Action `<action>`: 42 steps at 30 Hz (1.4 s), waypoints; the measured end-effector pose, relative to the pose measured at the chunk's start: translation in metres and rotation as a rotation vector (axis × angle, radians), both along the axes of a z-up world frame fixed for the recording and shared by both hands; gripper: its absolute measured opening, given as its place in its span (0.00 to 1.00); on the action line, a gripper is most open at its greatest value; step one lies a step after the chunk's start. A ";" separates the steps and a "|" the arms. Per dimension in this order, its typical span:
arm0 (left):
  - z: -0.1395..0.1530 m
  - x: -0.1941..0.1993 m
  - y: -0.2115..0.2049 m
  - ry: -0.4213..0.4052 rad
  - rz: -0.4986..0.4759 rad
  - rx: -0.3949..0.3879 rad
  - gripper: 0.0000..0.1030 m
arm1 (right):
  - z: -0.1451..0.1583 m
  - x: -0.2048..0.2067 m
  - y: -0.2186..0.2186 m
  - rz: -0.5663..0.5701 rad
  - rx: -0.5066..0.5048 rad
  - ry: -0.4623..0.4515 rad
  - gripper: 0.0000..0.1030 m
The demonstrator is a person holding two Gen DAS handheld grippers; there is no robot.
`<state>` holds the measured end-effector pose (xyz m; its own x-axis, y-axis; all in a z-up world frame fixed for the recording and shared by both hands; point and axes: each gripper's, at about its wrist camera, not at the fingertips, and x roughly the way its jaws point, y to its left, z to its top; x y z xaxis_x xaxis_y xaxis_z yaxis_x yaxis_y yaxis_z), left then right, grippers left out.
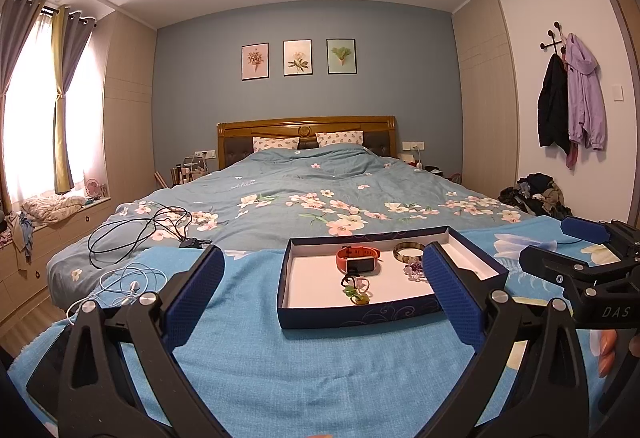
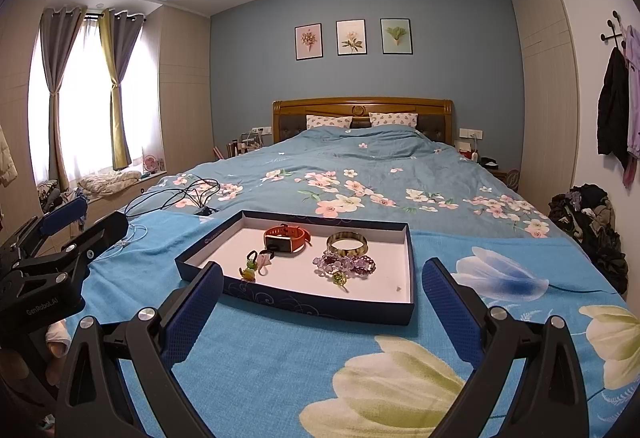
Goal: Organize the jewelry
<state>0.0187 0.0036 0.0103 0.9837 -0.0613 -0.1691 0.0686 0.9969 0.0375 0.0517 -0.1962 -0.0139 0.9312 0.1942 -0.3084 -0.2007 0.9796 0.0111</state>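
A shallow dark-blue tray [image 1: 356, 314] [image 2: 296, 300] with a white floor lies on the light-blue blanket at the foot of the bed. In it are an orange wristband watch [image 1: 357, 258] [image 2: 286, 238], a striped bangle [image 1: 409, 251] [image 2: 346, 244], a purple bead bracelet [image 1: 414, 271] [image 2: 346, 264] and small green and pink hair ties [image 1: 355, 290] [image 2: 254, 265]. My left gripper [image 1: 324, 292] is open, its blue pads straddling the tray's near edge. My right gripper [image 2: 322, 304] is open just short of the tray, and also shows in the left wrist view [image 1: 576, 242].
Black cables [image 1: 140, 234] [image 2: 180, 194] and white earphones [image 1: 128, 284] lie on the bed to the left. A pile of clothes [image 1: 536, 196] [image 2: 588, 218] sits on the floor at right, below coats on a wall hook. The floral duvet stretches beyond the tray.
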 end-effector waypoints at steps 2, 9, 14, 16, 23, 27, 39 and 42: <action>0.000 0.000 0.000 0.000 0.000 0.000 0.95 | 0.000 0.000 0.000 0.000 0.001 0.001 0.93; -0.002 0.002 0.000 0.003 0.002 0.000 0.95 | -0.001 0.000 0.000 -0.004 0.002 0.002 0.93; -0.003 0.003 0.000 0.005 0.001 0.001 0.95 | -0.001 0.001 0.001 -0.008 0.002 0.006 0.93; -0.003 0.003 0.000 0.006 0.001 0.000 0.95 | -0.001 0.002 0.001 -0.008 0.002 0.007 0.93; -0.004 0.003 0.000 0.009 0.003 -0.003 0.95 | -0.002 0.003 0.002 -0.009 0.002 0.010 0.93; -0.005 0.004 0.000 0.013 0.005 -0.004 0.95 | -0.003 0.004 0.000 -0.011 0.006 0.010 0.93; -0.011 0.013 0.004 0.052 -0.002 0.003 0.95 | -0.005 0.013 -0.012 -0.003 -0.011 0.080 0.93; -0.014 0.021 0.006 0.092 0.003 0.018 0.95 | -0.016 0.035 -0.037 -0.042 -0.061 0.215 0.93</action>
<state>0.0392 0.0097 -0.0032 0.9642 -0.0541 -0.2597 0.0692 0.9964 0.0494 0.0863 -0.2333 -0.0297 0.8498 0.1317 -0.5105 -0.1592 0.9872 -0.0104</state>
